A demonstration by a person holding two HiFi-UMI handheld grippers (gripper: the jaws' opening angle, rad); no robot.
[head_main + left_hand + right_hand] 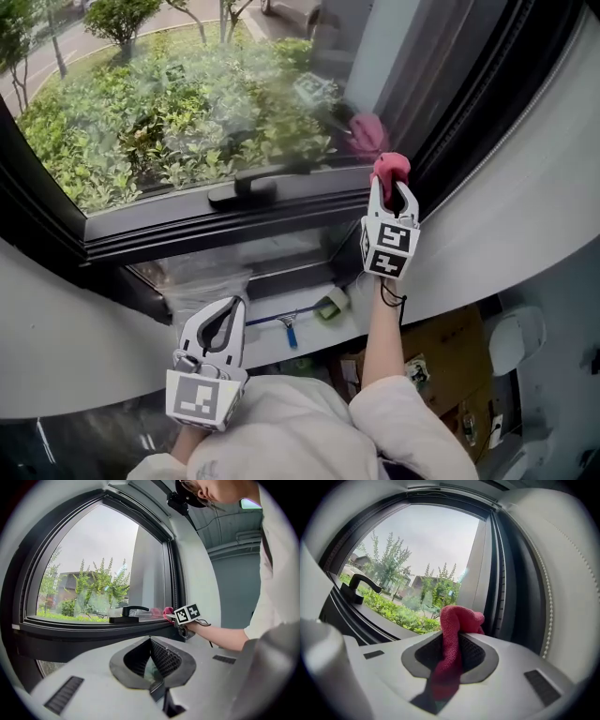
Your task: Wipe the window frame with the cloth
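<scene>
A red cloth (390,169) is bunched in my right gripper (392,194), whose jaws are shut on it. The cloth sits against the dark window frame (216,225) at its lower right corner, where the bottom rail meets the right upright. In the right gripper view the cloth (461,618) sticks up between the jaws in front of the frame's upright (501,583). My left gripper (218,326) hangs low beneath the sill, shut and empty. From the left gripper view, the right gripper (176,616) and cloth (168,611) rest on the bottom rail (93,625).
A black window handle (246,187) lies on the bottom rail left of the cloth. A white curved wall (525,206) runs along the right. Below, a blue-handled tool (286,323), a tape roll (331,303) and a cardboard box (450,361) lie on the floor. A bead cord (547,602) hangs right.
</scene>
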